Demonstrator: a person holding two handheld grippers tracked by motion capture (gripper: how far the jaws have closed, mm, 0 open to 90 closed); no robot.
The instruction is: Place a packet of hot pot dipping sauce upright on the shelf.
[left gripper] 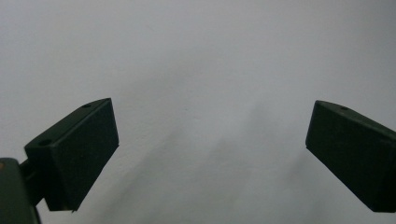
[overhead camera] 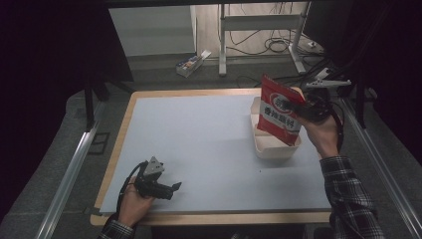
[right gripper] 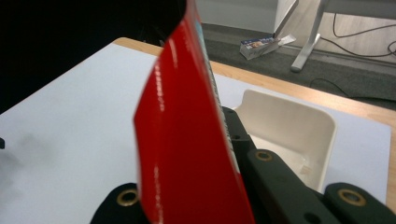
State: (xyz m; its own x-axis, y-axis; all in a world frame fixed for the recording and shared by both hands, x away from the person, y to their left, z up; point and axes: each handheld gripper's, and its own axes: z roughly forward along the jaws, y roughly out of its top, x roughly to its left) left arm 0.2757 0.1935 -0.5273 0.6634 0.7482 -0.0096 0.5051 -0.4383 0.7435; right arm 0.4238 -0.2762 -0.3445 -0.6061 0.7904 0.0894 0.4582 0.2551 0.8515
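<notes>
Holding red snack packet [overhead camera: 280, 110] right of centre in high view, lower edge over cream tray [overhead camera: 275, 147]. Packet lifted, not yet set down; release left. Right gripper [overhead camera: 304, 103] jaws clamped on packet's edge. Left gripper [overhead camera: 171, 188] lower left on tabletop [overhead camera: 199, 144], jaws wide, empty.

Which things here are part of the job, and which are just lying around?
Part of the job:
- red packet, pinched in the right gripper
- white tray under the packet

Just lying around:
- left gripper, open, resting on the grey mat
- small box on the floor
- cables by the far table legs
</notes>
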